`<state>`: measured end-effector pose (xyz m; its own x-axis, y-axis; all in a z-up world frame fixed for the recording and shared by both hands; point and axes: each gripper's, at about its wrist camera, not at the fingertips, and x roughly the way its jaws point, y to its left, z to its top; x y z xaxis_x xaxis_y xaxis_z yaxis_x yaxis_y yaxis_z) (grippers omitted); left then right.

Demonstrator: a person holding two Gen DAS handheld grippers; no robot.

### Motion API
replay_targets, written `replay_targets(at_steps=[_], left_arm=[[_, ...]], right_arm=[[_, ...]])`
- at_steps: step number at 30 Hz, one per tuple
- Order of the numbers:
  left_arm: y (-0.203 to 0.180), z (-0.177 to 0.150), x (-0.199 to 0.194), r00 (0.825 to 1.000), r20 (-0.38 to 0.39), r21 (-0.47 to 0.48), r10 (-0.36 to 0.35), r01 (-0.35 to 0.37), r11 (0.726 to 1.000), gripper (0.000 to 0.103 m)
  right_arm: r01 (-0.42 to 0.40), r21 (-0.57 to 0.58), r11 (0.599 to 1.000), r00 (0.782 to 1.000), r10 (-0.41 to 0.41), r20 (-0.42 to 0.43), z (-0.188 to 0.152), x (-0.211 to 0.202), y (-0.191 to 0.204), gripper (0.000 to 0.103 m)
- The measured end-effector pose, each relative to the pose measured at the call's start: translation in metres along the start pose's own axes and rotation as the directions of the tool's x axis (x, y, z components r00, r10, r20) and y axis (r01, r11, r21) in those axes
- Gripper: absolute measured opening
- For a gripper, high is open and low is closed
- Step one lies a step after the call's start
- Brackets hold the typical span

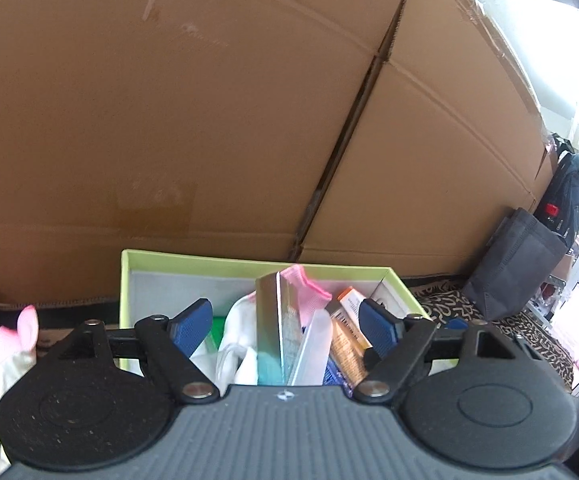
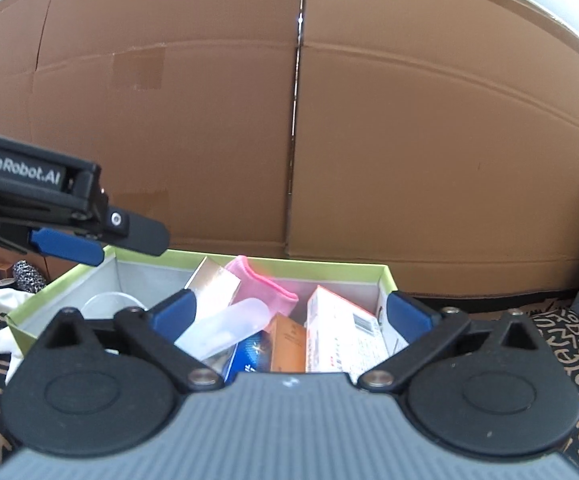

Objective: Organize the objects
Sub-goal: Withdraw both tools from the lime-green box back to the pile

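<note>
We find the open box sitting on the patterned cloth directly before the cardboard wall, with cartons, a sock and a plastic case packed inside it — the sock toward the back, the case leaning in front. Left of the box lie another sock and a scouring ball behind it; right of it a bag stands against the wall.
</note>
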<state>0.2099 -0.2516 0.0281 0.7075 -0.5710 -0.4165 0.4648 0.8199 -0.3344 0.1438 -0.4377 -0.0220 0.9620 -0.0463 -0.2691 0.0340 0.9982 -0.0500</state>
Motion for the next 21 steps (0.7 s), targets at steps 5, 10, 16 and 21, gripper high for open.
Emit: replay_targets(at_steps=[5, 10, 16, 21], left_arm=[[-0.001, -0.004, -0.007, 1.000, -0.025, 0.002, 0.009, -0.009, 1.000, 0.084], [0.000, -0.007, -0.025, 1.000, -0.012, 0.007, 0.007, -0.007, 1.000, 0.086], [0.006, -0.015, -0.056, 0.999, 0.041, -0.014, -0.023, 0.024, 1.000, 0.086], [0.017, -0.030, -0.090, 0.997, 0.064, -0.027, -0.031, 0.033, 0.999, 0.087]], right_arm=[[-0.011, -0.004, 1.000, 1.000, 0.011, -0.019, 0.002, -0.004, 0.003, 0.103], [-0.045, -0.003, 0.999, 0.999, 0.045, -0.012, 0.005, -0.019, 0.012, 0.103], [-0.067, -0.001, 0.998, 0.997, 0.067, -0.024, 0.009, -0.041, 0.029, 0.103], [-0.122, -0.019, 0.992, 0.992, 0.122, -0.031, 0.007, -0.064, 0.054, 0.103]])
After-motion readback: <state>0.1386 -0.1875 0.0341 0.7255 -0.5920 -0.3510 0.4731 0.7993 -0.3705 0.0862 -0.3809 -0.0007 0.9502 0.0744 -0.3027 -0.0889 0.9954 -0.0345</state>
